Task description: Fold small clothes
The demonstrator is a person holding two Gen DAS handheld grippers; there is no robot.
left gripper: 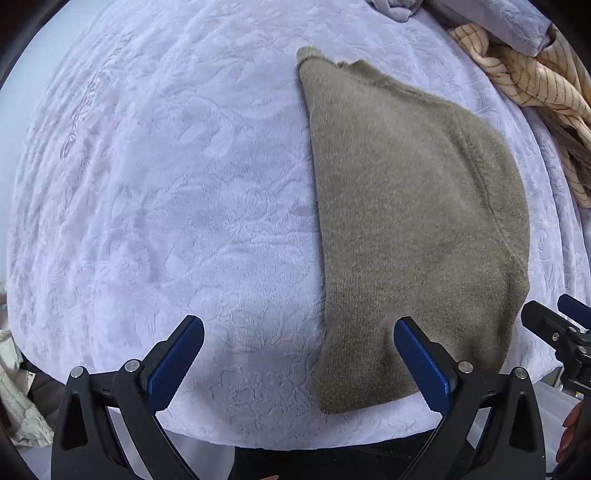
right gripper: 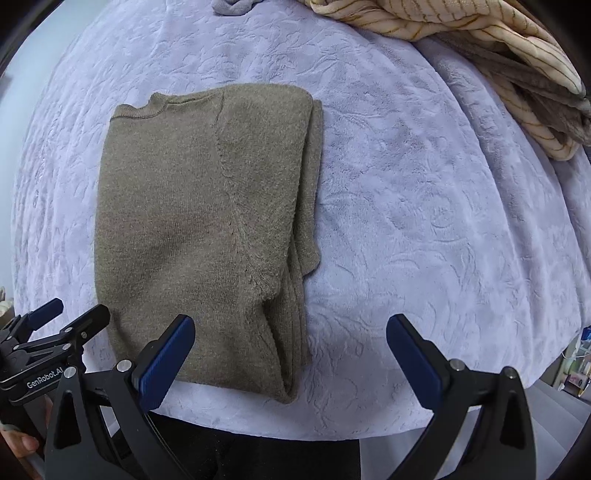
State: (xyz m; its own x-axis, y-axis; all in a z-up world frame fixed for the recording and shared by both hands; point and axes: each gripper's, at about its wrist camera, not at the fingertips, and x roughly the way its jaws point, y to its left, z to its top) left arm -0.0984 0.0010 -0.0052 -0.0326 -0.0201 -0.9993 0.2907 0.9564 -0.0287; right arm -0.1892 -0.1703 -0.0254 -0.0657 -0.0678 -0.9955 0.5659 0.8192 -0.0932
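Nearest you, at the bed's near edge: your left gripper (left gripper: 299, 354), jaws spread wide, nothing between the blue pads; its left finger (left gripper: 173, 363) hangs over bare blanket, its right finger (left gripper: 424, 363) over the sweater's lower end without visibly pressing it. Your right gripper (right gripper: 290, 354), likewise spread wide and holding nothing; its left finger (right gripper: 166, 360) stands over the sweater's bottom edge, its right finger (right gripper: 415, 360) over bare blanket. Each gripper shows at the margin of the other's view, the two close together near the same edge. A fingertip of your hand (right gripper: 22, 443) shows at the lower left of the right wrist view. Next item: the sweater (right gripper: 207, 221), olive-brown knit, folded lengthwise into a long narrow shape, lying flat on the blanket (right gripper: 424, 221) with its hem end close to the near edge and its collar (right gripper: 159, 105) at the far end; a seam runs slantwise down the top layer, and stacked folded layers show along its right side. The blanket is pale lilac with an embossed leaf pattern and covers the whole surface. Farthest, at the far right corner: a heap of cream cloth (right gripper: 461, 33) with thin brown lines, a grey-brown piece beneath it, well apart from the sweater. At the far edge, a bit of grey cloth (right gripper: 232, 7).
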